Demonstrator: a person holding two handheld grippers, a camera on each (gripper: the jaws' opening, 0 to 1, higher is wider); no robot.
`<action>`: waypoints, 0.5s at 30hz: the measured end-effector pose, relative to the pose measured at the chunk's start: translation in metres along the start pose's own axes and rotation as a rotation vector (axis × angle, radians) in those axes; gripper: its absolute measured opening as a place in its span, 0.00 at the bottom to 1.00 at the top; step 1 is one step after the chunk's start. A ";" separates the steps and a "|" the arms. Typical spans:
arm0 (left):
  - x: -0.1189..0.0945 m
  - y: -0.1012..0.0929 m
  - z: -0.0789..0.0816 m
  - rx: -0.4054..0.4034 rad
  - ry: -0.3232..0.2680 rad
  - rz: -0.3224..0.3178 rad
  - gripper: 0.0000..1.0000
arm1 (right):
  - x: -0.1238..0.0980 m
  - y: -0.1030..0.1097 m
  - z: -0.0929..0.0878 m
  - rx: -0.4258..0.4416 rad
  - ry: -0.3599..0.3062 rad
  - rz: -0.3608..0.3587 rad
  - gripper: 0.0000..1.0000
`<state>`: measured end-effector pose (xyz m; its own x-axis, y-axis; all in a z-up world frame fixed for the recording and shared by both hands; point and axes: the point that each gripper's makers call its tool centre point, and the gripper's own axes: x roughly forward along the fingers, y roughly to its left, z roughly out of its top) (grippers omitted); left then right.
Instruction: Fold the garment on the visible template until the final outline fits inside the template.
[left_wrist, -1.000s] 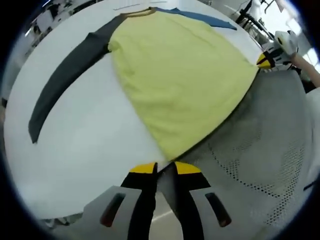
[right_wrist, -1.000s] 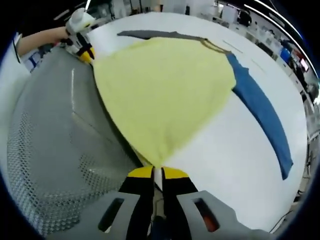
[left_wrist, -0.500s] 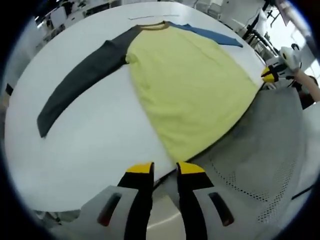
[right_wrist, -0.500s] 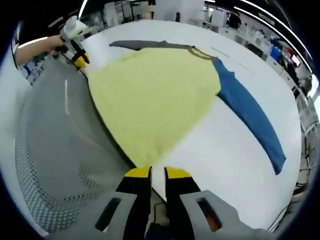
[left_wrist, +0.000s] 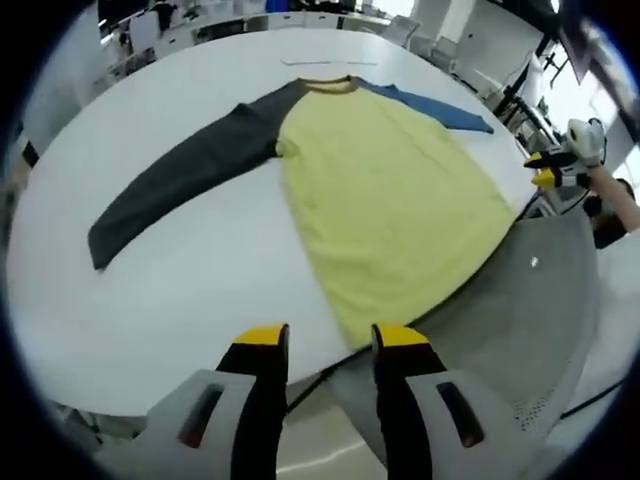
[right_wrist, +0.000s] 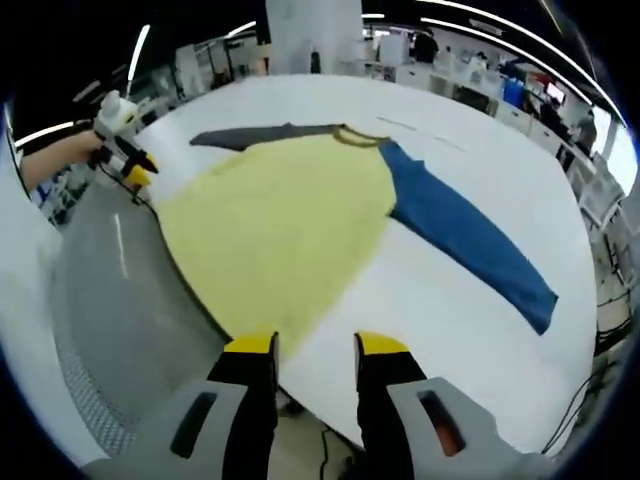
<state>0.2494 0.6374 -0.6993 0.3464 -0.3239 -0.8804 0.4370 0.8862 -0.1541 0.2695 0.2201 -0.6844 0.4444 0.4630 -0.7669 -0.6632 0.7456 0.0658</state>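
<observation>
Your garment (left_wrist: 385, 190) lies spread flat on the white surface (left_wrist: 190, 290), yellow body in the middle, dark grey sleeve (left_wrist: 185, 170) reaching toward one edge and blue sleeve (right_wrist: 465, 240) toward the opposite one. The hem sits at the near edge, likely so the whole outline can be read before folding. Your left hand-held gripper (left_wrist: 322, 338) hangs just off that edge beside one hem corner, jaws parted and holding nothing. Your right hand-held gripper (right_wrist: 315, 346) hovers by the other hem corner, likewise spread and empty. I can't make out a template.
</observation>
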 end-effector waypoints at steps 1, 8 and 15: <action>-0.001 0.001 0.001 -0.004 -0.007 0.006 0.35 | -0.001 -0.001 0.001 0.007 -0.006 -0.002 0.32; -0.017 0.006 0.012 -0.052 -0.068 0.015 0.42 | -0.013 -0.007 0.010 0.028 -0.039 -0.030 0.39; -0.037 0.012 0.025 -0.101 -0.139 0.024 0.45 | -0.028 -0.013 0.025 0.056 -0.115 -0.050 0.43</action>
<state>0.2623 0.6516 -0.6575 0.4698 -0.3389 -0.8151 0.3441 0.9207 -0.1844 0.2807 0.2094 -0.6474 0.5447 0.4740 -0.6919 -0.6051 0.7933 0.0671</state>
